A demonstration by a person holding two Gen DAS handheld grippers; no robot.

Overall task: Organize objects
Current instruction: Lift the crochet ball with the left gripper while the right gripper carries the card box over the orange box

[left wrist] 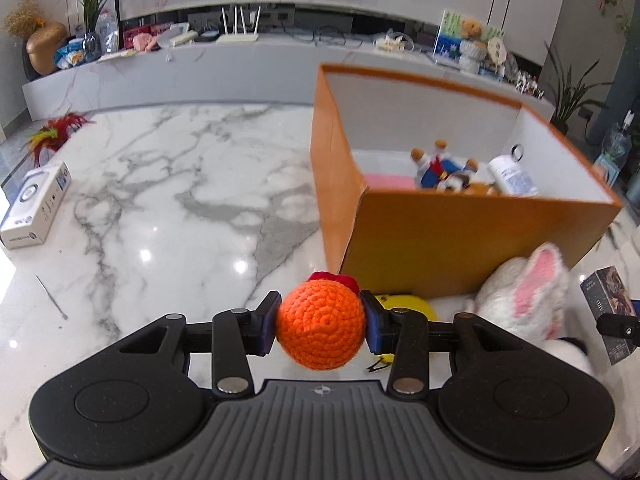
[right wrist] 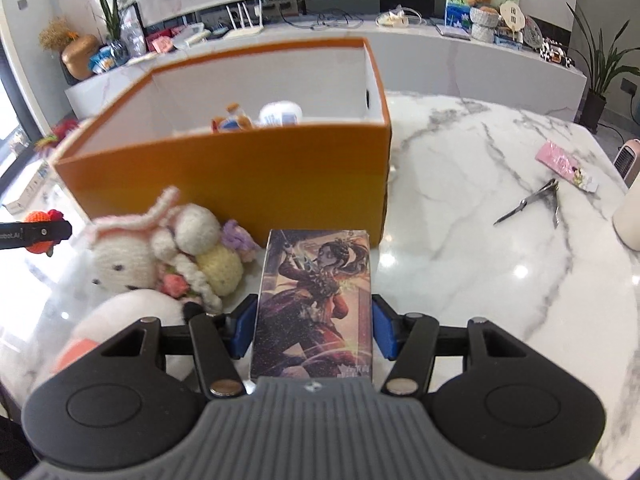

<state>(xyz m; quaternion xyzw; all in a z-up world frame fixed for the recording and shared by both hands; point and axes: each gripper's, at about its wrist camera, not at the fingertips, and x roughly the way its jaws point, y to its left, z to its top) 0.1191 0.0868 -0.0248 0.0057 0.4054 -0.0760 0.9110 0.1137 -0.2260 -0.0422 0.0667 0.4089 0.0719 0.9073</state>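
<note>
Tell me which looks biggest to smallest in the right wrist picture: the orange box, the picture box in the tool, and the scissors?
1. Orange box, biggest.
2. Picture box; it sits very near the camera, so it may look bigger than it is.
3. Scissors, smallest; they lie farther off.

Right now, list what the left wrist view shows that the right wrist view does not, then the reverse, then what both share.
Only the left wrist view: the left gripper shut on the orange crochet ball, a white carton and a yellow object behind the ball.

Only the right wrist view: the right gripper shut on the illustrated card box, metal clippers and a pink packet.

Both: the orange storage box and the white crochet bunny.
</note>
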